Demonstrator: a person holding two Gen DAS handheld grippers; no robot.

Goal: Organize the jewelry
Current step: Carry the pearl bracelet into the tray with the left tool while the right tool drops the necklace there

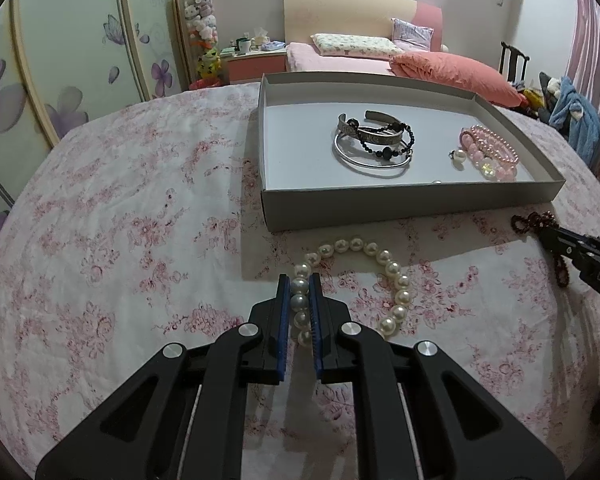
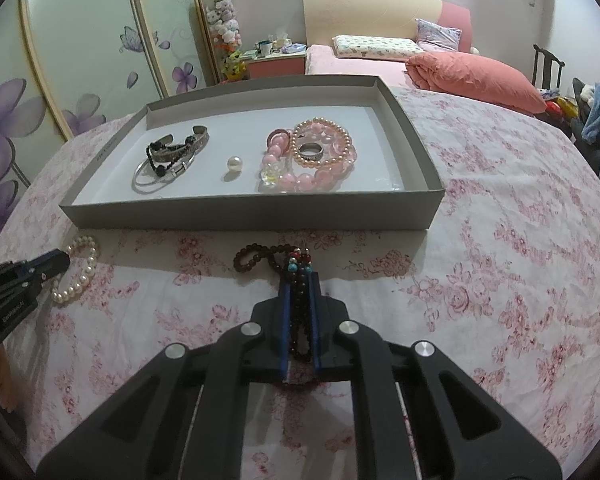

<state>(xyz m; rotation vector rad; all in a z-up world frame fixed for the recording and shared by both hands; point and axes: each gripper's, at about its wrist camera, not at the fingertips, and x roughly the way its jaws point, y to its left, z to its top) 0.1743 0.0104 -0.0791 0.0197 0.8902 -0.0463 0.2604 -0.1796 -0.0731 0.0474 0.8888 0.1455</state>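
On the floral tablecloth [image 2: 500, 264], bed [image 2: 380, 68] far behind, my left gripper [image 1: 300, 280] pinches the pearl bracelet [image 1: 396, 276] and my right gripper [image 2: 300, 278] the dark bead string [image 2: 260, 256].

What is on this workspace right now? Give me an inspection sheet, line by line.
Surface: table under a pink floral cloth, wrinkled.
Job's things: grey tray holds metal bangles with a black bead bracelet, a loose pearl, pink bead bracelets and a silver ring. Pearl bracelet and dark red bead string lie on the cloth in front of the tray.
Clutter: nothing seen on the cloth.
Grippers: left gripper fingers closed on the pearl bracelet; right gripper fingers closed on the dark red bead string.
Cables: nothing seen.
Surroundings: bed, wardrobe with purple flowers, stacked plush toys.
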